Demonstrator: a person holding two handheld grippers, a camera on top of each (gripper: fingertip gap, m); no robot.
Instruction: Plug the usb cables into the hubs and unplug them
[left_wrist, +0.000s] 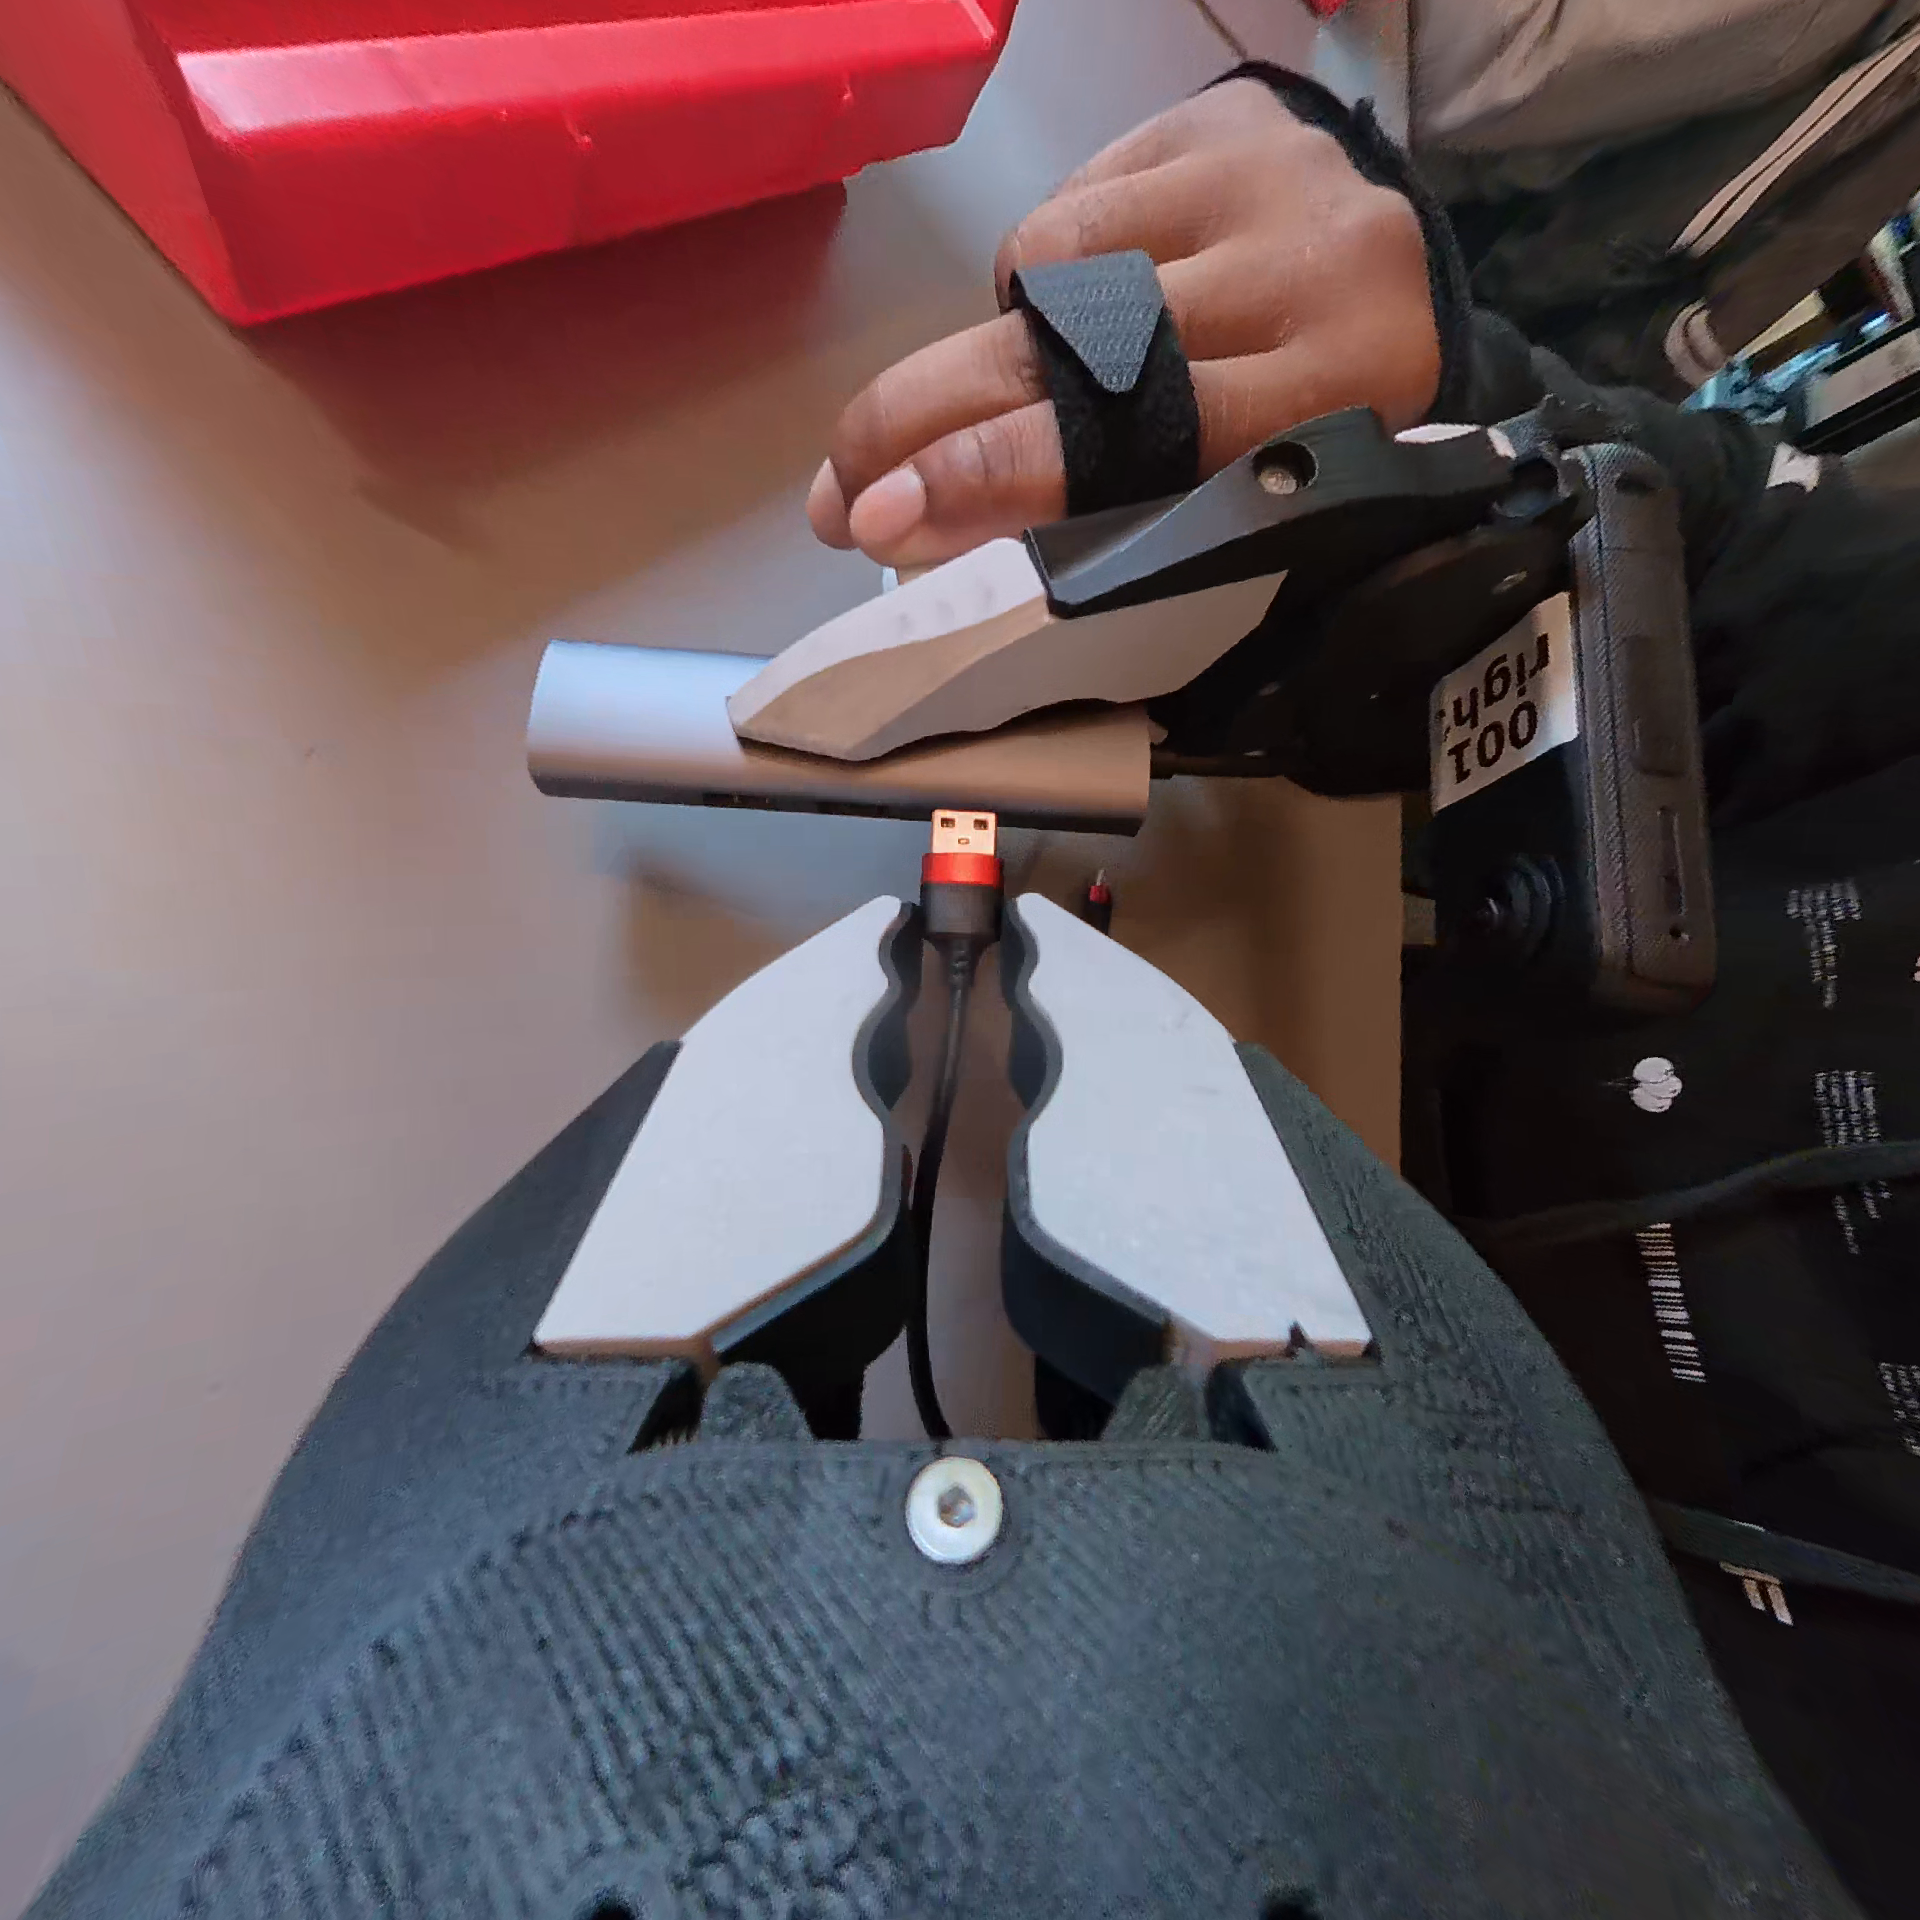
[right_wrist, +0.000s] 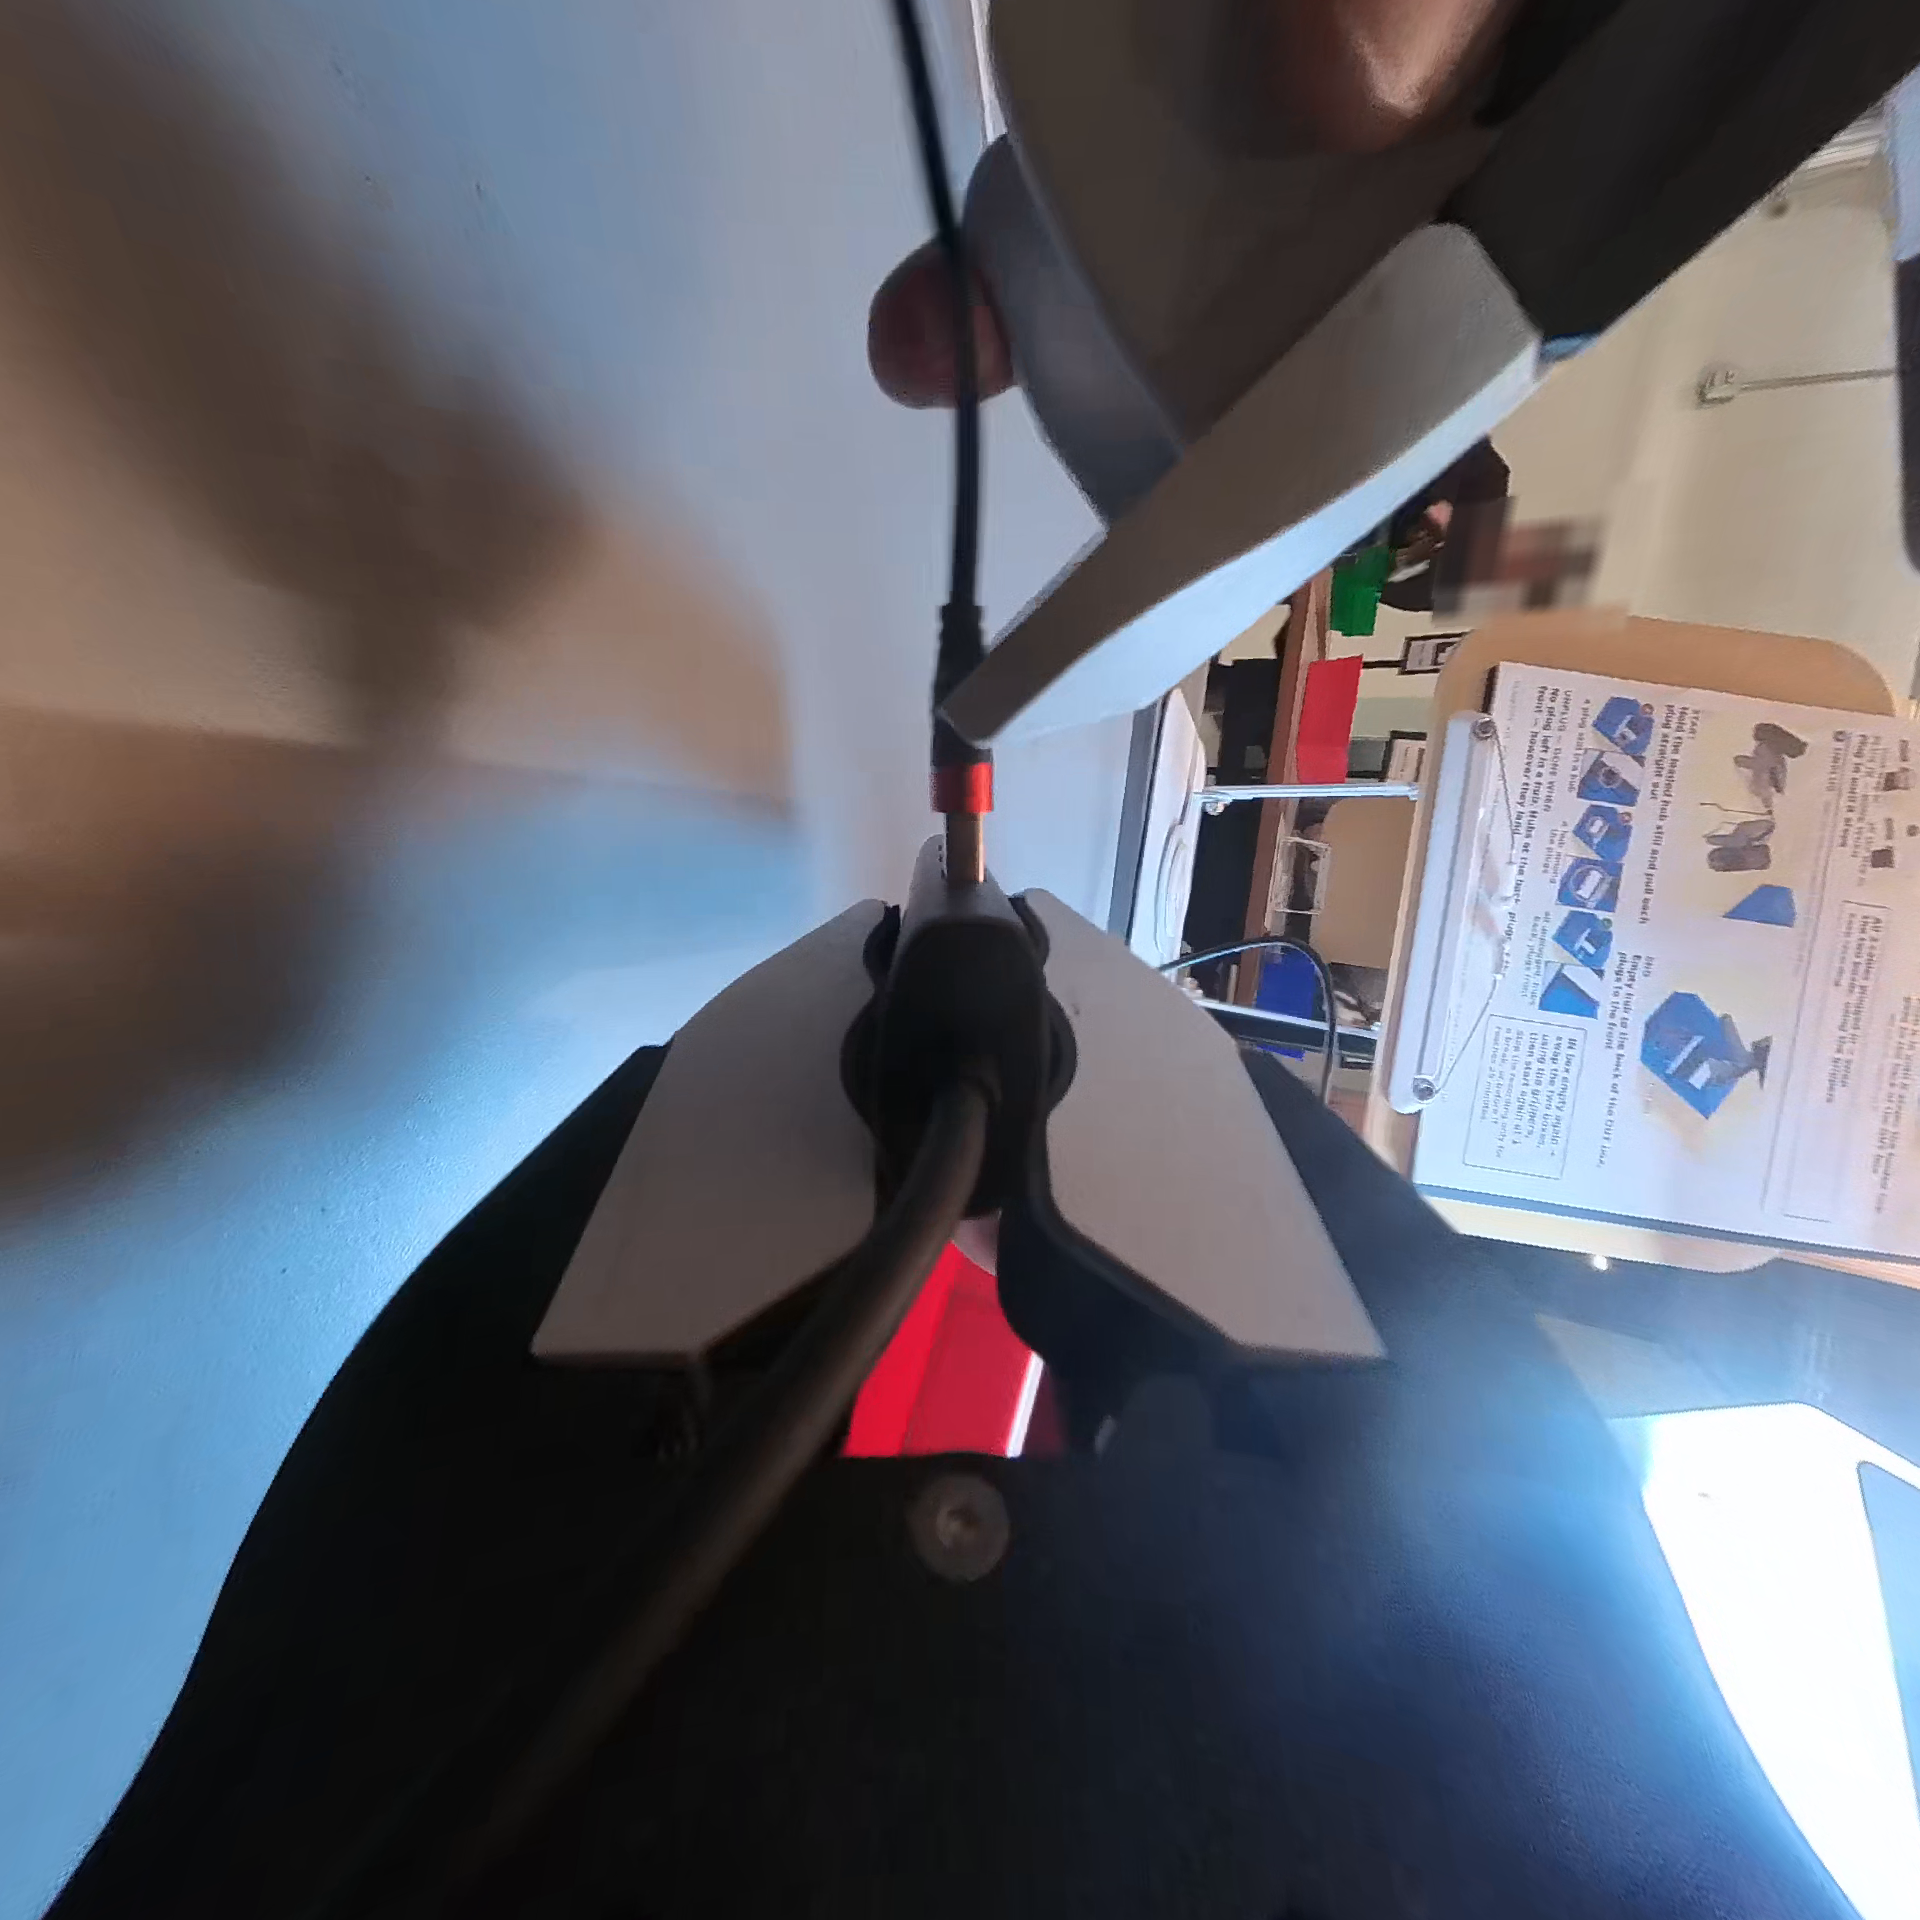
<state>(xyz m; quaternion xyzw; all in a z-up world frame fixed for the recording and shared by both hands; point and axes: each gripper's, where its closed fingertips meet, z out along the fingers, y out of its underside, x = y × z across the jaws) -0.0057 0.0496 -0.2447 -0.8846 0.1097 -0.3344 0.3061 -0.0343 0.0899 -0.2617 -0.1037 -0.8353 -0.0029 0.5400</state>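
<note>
1. While the left gripper pinches the black moulded collar of the USB plug, its jaws are nearly closed on it, and the thin black cable trails back between the pale grey fingers. The bare metal tip sits just under the port edge of the hub, touching or just short of it; I cannot tell which. Held above the worktop, the hub is a slim grey bar of brushed metal with rounded ends, clamped flat by the right gripper. A red bin stands at the worktop's far left corner.

2. From the right wrist view, the right gripper has its jaws closed tight on the hub, seen end-on, with the hub's thick lead curving back. The plug, with its red ring, meets the hub from above.

Judging by looks, the hub is light, rigid and rather slippery. The plug is stiff, its cord limp, so the collar is the sensible hold.
</note>
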